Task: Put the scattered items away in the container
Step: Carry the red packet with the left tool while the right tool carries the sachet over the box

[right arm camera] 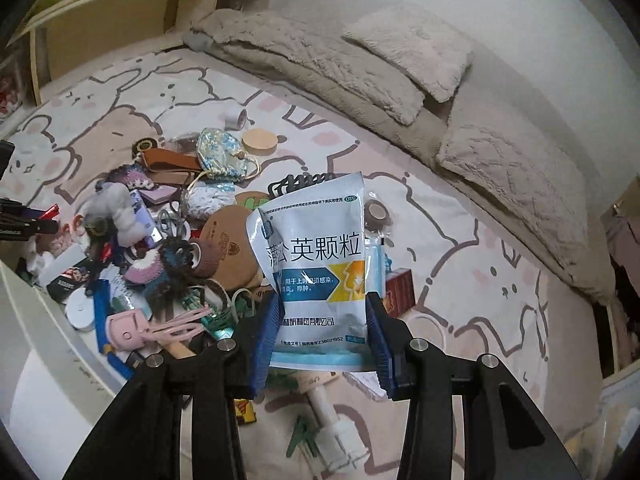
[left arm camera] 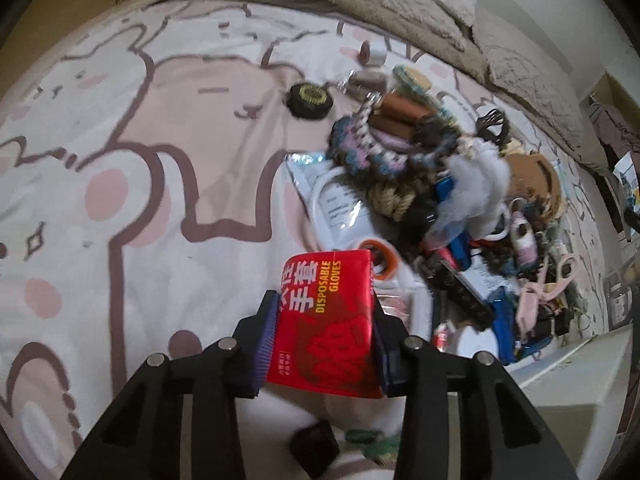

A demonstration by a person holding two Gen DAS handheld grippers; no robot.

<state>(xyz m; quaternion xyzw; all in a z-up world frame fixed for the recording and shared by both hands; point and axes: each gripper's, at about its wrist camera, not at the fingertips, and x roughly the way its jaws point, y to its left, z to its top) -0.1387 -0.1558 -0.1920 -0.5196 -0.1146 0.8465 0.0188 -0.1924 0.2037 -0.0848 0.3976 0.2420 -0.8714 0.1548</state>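
A red pack of disposable gloves [left arm camera: 328, 280] sits between the blue pads of my left gripper [left arm camera: 324, 320], which is shut on it above the bear-print bedsheet [left arm camera: 160, 160]. My right gripper [right arm camera: 323, 312] is shut on a white and blue medicine sachet [right arm camera: 316, 248], held upright over the sheet. A heap of scattered small items [left arm camera: 440, 184] lies to the right in the left wrist view; the same heap [right arm camera: 160, 240] spreads left of the sachet in the right wrist view. A white container [left arm camera: 568, 376] shows at the lower right, and its rim [right arm camera: 40, 320] at the lower left.
A beige fluffy blanket [right arm camera: 320, 64] and pillows [right arm camera: 412, 48] lie along the far side of the bed. A wooden shelf [right arm camera: 120, 12] stands at the head. A black round badge [left arm camera: 310, 100], a tape roll [left arm camera: 372, 54], a white plastic pump [right arm camera: 336, 424] and a red box [right arm camera: 400, 292] lie apart from the heap.
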